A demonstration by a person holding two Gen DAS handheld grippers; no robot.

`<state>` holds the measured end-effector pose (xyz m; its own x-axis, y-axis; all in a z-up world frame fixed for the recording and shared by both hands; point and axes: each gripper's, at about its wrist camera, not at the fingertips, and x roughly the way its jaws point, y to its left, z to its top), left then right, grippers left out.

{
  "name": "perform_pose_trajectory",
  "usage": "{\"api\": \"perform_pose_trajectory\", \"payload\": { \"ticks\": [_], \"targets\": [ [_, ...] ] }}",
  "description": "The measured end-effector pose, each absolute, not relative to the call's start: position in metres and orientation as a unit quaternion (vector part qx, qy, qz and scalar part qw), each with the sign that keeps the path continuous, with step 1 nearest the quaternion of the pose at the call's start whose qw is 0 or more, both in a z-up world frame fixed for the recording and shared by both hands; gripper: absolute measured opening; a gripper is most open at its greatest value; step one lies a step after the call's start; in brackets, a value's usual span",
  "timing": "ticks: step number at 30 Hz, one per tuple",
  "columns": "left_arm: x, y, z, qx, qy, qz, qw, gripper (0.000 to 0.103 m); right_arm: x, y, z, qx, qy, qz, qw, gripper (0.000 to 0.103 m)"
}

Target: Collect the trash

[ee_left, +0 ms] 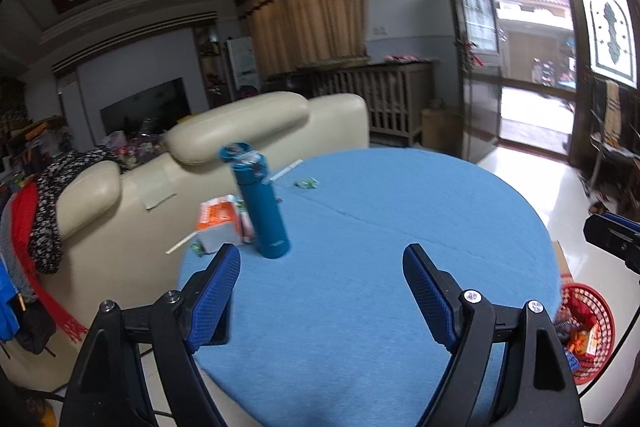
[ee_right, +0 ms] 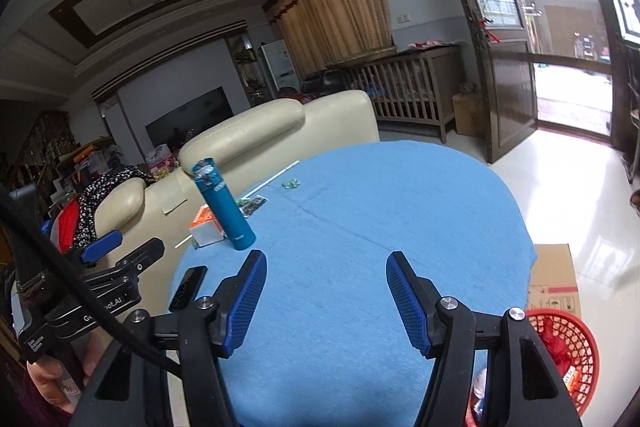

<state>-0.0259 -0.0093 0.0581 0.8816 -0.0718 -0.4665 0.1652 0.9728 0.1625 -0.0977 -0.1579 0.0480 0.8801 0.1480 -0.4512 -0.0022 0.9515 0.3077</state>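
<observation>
A round table with a blue cloth (ee_left: 360,227) (ee_right: 380,207) carries trash at its far left: a small green wrapper (ee_left: 306,182) (ee_right: 290,183), an orange and white carton (ee_left: 218,223) (ee_right: 206,225), a flat printed wrapper (ee_right: 252,205) and a white straw (ee_left: 286,171) (ee_right: 280,173). My left gripper (ee_left: 322,261) is open and empty above the near cloth. My right gripper (ee_right: 326,267) is open and empty too. A red mesh basket (ee_left: 592,327) (ee_right: 576,343) with trash in it stands on the floor at the right.
A tall teal bottle (ee_left: 262,207) (ee_right: 224,205) stands upright next to the carton. A black phone (ee_right: 188,287) lies at the table's left edge. A cream sofa (ee_left: 224,131) backs onto the table. A cardboard box (ee_right: 554,279) sits behind the basket.
</observation>
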Motion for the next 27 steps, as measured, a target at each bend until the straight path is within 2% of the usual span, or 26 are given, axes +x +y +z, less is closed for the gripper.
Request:
{"api": "perform_pose_trajectory", "payload": {
  "ticks": [10, 13, 17, 27],
  "targets": [
    [-0.042, 0.041, 0.077, 0.081, 0.188, -0.006, 0.979, 0.086, -0.094, -0.111, 0.072, 0.124, 0.218, 0.059, 0.966, 0.066],
    [-0.047, 0.053, 0.081, 0.076, 0.179, 0.003, 0.981, 0.103, -0.094, -0.102, 0.075, 0.120, 0.215, 0.064, 0.967, 0.067],
    [-0.061, 0.067, 0.087, 0.075, 0.151, 0.016, 0.986, 0.103, -0.093, -0.087, 0.081, 0.112, 0.209, 0.072, 0.969, 0.067],
    [-0.068, 0.085, 0.092, 0.057, 0.153, 0.014, 0.986, 0.103, -0.088, -0.067, 0.083, 0.109, 0.222, 0.077, 0.966, 0.067]
  ]
}}
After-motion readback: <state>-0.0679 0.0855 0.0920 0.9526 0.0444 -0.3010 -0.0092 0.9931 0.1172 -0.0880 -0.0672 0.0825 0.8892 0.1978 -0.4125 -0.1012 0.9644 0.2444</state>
